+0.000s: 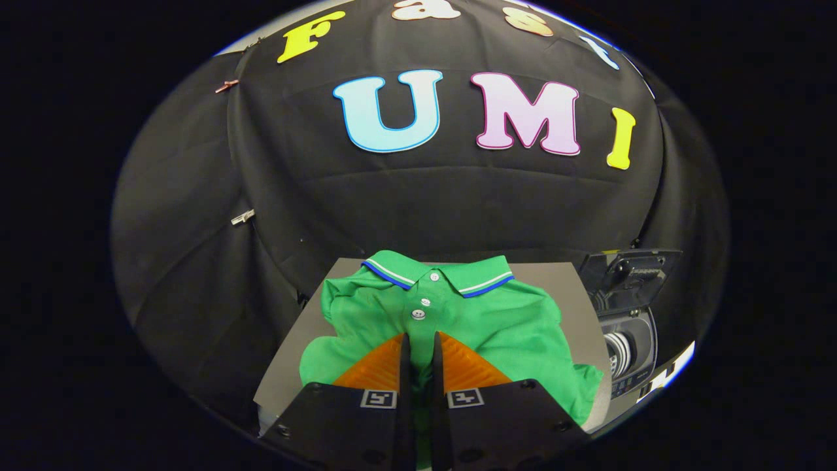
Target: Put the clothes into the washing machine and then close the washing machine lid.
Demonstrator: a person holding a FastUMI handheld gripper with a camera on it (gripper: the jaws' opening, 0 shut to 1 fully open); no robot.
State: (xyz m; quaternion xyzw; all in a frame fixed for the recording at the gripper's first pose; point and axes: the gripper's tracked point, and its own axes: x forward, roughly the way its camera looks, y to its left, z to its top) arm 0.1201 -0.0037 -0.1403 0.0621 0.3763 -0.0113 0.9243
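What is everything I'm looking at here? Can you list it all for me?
Polo shirt: one, green with a blue-and-white striped collar and white buttons, lying folded on the grey mat, just ahead of and under the tongs' fingers.
Mat: one, grey, flat under the shirt.
Washing machine: one, small, dark, standing beside the mat on the shirt's far side from the clips, its lid raised and the drum open.
Clips: two, metallic, pinned to the black cloth wall.
Cloth wall: one, black, behind everything.
Tongs: one pair, fingers nearly together over the shirt's front below the buttons, a strip of green fabric in the narrow gap; whether they pinch it I cannot tell.
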